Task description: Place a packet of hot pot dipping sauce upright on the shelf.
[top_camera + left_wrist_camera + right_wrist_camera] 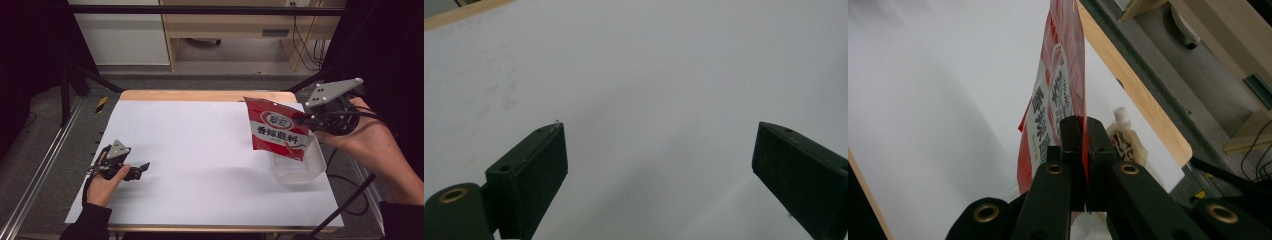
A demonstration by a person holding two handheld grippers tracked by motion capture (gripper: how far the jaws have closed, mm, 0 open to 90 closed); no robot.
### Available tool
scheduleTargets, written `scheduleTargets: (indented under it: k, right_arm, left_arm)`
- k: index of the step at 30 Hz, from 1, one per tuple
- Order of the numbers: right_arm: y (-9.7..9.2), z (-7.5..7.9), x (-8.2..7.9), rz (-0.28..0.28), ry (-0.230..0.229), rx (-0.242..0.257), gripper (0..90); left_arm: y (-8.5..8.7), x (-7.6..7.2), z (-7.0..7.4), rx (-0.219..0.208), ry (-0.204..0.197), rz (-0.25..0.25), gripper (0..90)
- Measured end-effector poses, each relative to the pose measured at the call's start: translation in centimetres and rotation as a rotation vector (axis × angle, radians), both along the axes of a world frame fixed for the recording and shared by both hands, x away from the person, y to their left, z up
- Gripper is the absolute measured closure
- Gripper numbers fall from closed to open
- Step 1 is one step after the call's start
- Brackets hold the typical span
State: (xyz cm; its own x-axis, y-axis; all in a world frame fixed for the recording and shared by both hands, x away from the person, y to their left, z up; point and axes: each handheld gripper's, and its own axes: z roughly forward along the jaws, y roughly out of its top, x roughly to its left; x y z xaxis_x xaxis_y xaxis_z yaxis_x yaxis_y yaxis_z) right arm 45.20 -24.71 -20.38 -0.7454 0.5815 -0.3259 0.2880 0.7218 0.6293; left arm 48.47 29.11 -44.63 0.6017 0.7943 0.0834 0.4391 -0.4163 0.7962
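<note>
Fingers of the person's left hand [102, 182] wrap the left gripper [142, 168], which lies low on the white sheet [200, 150], well to the left of the tub [300, 167] and near the sheet's front left corner. Its jaws point right across the sheet. In the left gripper view they stand spread wide, with bare sheet between them and nothing touching the pads.

Between that gripper and the tub the sheet is plain white, covering the wooden table [200, 95], whose edge shows along the far side.

Above the tub hangs the red pouch [277, 130], upright and a little tilted, its lower edge over the tub's left rim; whether it touches the rim I cannot tell. White printed characters and a round emblem face the front. The clear tub sits at the sheet's right edge.

Right of the tub, the right gripper [306, 119] reaches in from the right hand [360, 135], a grey plate on top. Its jaws are pressed together on the pouch's right edge; in the right gripper view the red film [1060, 85] is pinched flat between them and rises straight up. Behind the jaws there, a small spouted sachet [1123, 137] sits near the table edge.
</note>
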Motion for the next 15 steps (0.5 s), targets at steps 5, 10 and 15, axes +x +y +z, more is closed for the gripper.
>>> scheduleTargets:
  k: [5,10,15]
  right_arm:
    - [-2.0,-0.1,-0.2,-0.044,0.007,-0.005,89.8]
    - [-3.2,-0.5,-0.2,-0.073,0.02,-0.011,89.9]
    - [-4.1,-0.8,-0.2,-0.093,0.025,-0.018,89.8]
  left_arm:
    - [0.0,0.0,0.0,-0.001,0.001,0.001,7.7]
    - [0.0,0.0,0.0,-0.002,0.001,0.001,7.7]
    - [0.2,0.0,0.0,-0.002,-0.001,0.002,7.7]
